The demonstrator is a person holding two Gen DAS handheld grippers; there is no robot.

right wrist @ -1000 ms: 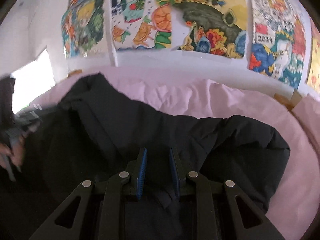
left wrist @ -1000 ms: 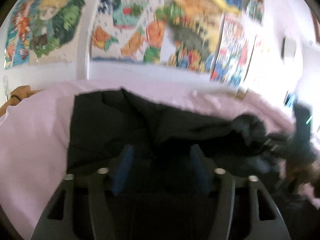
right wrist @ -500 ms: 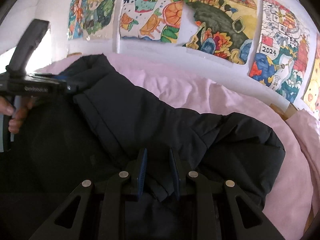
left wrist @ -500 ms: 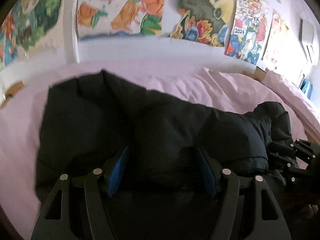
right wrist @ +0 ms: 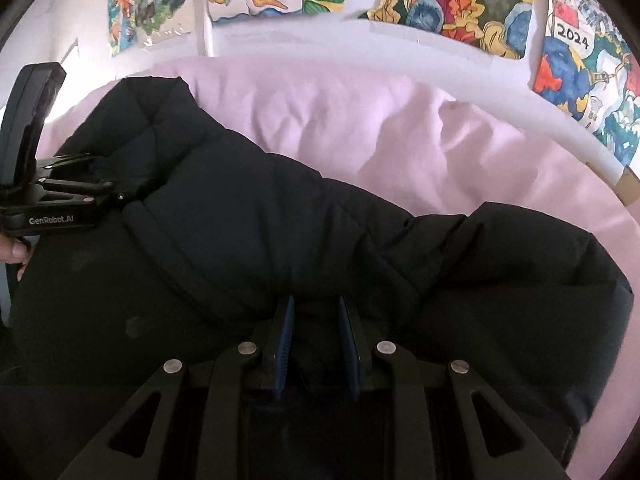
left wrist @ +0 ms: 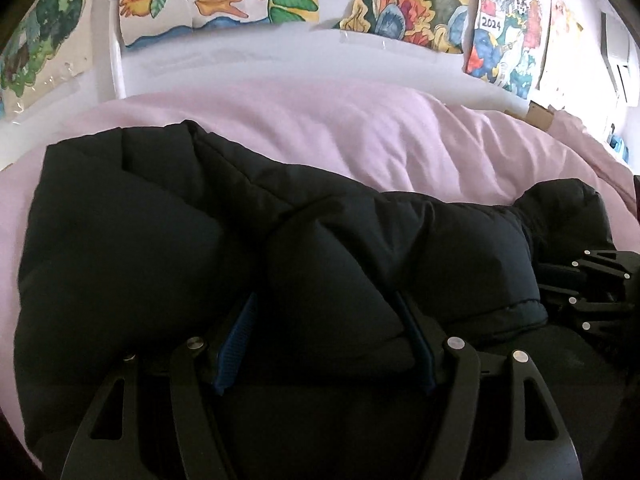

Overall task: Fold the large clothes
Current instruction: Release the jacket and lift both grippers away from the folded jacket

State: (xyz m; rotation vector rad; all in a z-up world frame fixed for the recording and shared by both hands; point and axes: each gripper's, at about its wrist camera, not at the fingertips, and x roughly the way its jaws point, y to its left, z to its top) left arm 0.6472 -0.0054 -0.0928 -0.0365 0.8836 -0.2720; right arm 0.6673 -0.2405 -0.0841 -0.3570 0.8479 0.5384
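A black puffy jacket [left wrist: 120, 240] lies bunched on a pink bed cover [left wrist: 360, 132]. My left gripper [left wrist: 326, 300] stands wide, with a thick padded fold of the jacket filling the gap and pressing on both blue pads. My right gripper [right wrist: 316, 300] stands narrow, its blue pads pinching a thinner edge of the jacket [right wrist: 240, 220]. In the right wrist view the left gripper [right wrist: 60, 196] sits at the jacket's left end, with a hand [right wrist: 16, 252] behind it. In the left wrist view the right gripper [left wrist: 592, 280] shows at the jacket's right end.
A white wall with colourful drawings [right wrist: 460, 4] rises right behind the bed. Bare pink bed cover [right wrist: 400, 128] stretches between the jacket and the wall. A cardboard piece [left wrist: 540, 114] sits at the far right of the bed.
Both grippers have sunk toward the bed with the jacket in them, and the wall now fills less of each view. The left jaws stand a little wider than before.
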